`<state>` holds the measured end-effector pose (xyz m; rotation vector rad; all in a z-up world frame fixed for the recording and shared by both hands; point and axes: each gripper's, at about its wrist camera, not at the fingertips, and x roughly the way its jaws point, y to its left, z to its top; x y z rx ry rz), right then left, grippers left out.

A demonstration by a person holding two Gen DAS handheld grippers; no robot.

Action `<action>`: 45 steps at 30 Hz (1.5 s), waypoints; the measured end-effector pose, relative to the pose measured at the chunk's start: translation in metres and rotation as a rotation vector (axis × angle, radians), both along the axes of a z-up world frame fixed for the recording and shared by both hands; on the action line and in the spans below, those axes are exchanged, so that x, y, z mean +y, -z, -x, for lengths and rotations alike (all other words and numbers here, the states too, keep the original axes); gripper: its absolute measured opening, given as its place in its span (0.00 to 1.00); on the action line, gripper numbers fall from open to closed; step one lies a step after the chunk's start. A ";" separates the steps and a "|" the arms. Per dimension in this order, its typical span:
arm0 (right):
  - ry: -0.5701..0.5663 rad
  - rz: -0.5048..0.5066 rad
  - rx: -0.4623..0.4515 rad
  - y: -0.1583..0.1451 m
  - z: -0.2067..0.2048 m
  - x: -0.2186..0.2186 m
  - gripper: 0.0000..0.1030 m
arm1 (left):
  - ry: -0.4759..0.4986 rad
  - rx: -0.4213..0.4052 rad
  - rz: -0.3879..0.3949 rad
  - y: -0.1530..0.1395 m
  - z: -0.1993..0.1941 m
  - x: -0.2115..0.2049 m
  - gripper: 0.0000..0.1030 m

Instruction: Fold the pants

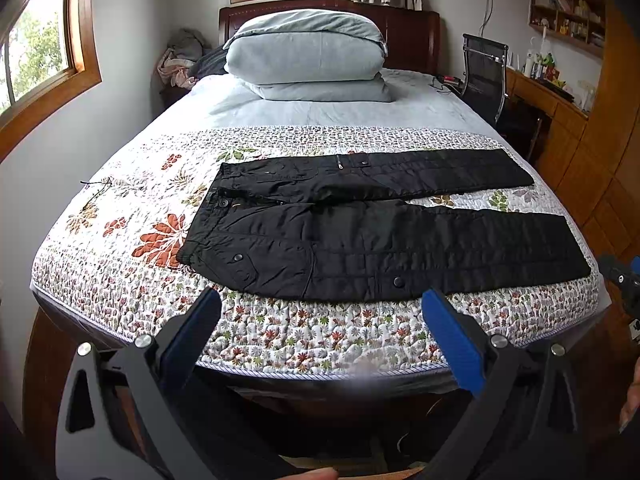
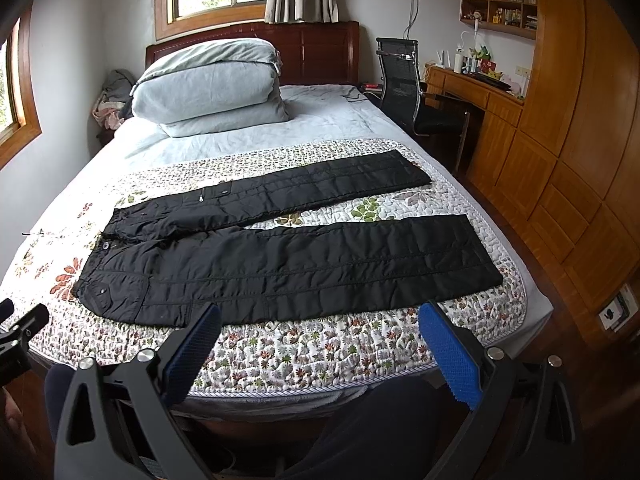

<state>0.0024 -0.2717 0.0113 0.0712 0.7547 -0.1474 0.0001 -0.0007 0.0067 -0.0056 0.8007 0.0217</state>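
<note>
Black quilted pants [image 1: 360,228] lie flat across the floral quilt [image 1: 280,332], waistband to the left, both legs stretched to the right and slightly apart. In the right wrist view the same pants [image 2: 288,264] show the near leg running along the bed's front. My left gripper [image 1: 322,300] is open, hovering over the quilt's front edge just short of the near leg. My right gripper [image 2: 320,314] is open too, its blue pads close to the near leg's hem side, holding nothing. The tip of the right gripper [image 1: 624,276] shows at the edge of the left wrist view.
A folded grey duvet [image 1: 308,56] is stacked at the headboard. A black office chair [image 2: 404,80] and wooden desk [image 2: 476,92] stand right of the bed, with wooden cabinets [image 2: 568,184] along the right wall. A person's knees [image 2: 380,428] are below the bed's front edge.
</note>
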 end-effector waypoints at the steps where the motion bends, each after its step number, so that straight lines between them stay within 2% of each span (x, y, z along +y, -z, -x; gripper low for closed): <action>1: 0.001 0.000 0.000 0.000 0.000 0.000 0.97 | 0.000 0.000 0.000 0.000 0.000 0.000 0.97; 45: -0.011 0.037 0.024 0.013 -0.019 0.009 0.97 | 0.016 0.021 0.019 0.013 -0.014 0.014 0.97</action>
